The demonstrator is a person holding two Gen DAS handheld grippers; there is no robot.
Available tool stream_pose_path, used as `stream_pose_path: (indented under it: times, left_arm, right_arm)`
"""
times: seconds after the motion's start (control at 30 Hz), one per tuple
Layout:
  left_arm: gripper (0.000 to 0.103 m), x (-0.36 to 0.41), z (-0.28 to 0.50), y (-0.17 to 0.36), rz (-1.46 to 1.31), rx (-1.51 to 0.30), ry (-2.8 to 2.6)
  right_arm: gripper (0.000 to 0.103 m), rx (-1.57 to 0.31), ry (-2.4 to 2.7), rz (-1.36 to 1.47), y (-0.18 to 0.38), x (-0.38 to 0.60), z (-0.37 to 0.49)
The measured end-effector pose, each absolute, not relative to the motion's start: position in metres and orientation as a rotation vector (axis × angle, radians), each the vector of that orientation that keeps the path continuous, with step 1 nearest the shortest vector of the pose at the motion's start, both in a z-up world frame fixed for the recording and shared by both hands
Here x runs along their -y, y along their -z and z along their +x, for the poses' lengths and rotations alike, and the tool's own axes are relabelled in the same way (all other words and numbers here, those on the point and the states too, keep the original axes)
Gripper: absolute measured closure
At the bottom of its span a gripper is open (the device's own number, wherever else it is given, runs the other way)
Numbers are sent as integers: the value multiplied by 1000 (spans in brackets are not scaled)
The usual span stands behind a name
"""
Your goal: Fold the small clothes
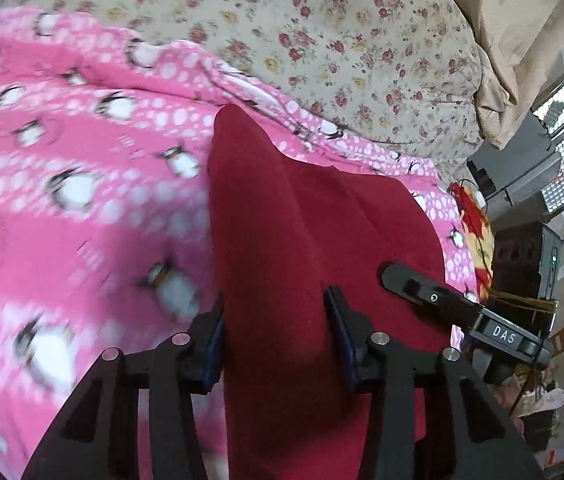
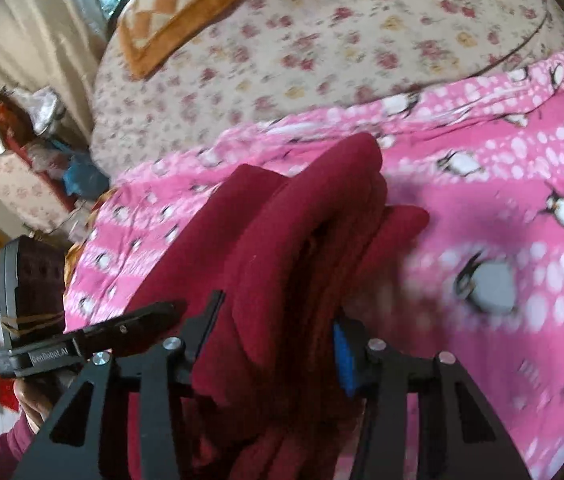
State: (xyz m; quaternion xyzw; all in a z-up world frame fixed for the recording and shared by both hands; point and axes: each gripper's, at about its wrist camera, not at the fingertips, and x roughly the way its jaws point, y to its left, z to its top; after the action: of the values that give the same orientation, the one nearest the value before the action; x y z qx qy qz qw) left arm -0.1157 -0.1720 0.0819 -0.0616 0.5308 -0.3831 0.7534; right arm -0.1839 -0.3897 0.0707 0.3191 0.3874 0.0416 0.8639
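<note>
A dark red garment (image 1: 302,240) is held up over a pink penguin-print blanket (image 1: 82,184). My left gripper (image 1: 278,312) has its jaws closed on a thick bunch of the red cloth, which drapes forward and down between the fingers. My right gripper (image 2: 278,320) is likewise shut on the red garment (image 2: 290,224), which hangs in several folds between its fingers. The right gripper also shows in the left wrist view (image 1: 442,300), resting against the cloth's right side. The left gripper shows in the right wrist view (image 2: 122,328) at the left.
The pink blanket (image 2: 502,200) lies on a floral bedsheet (image 1: 322,32). An orange checked pillow (image 2: 178,12) sits at the bed's far end. Beige curtain (image 1: 522,60), window and cluttered furniture (image 2: 22,152) stand beside the bed.
</note>
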Motion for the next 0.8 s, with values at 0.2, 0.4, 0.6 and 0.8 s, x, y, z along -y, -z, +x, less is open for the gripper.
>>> stream_pose_path:
  times: [0.2, 0.4, 0.6, 0.8]
  left_arm:
    - [79, 135, -159, -60, -76, -1195, 740]
    - [71, 131, -175, -57, -36, -1125, 661]
    - [70, 130, -184, -75, 54, -1039, 589]
    - [69, 123, -188, -75, 61, -1037, 538]
  right_arm:
    - [50, -879, -123, 619, -57, 341, -209]
    - [40, -920, 16, 448, -56, 326, -235]
    - [40, -835, 22, 281, -106, 299, -272]
    - [59, -792, -126, 211, -120, 259, -282]
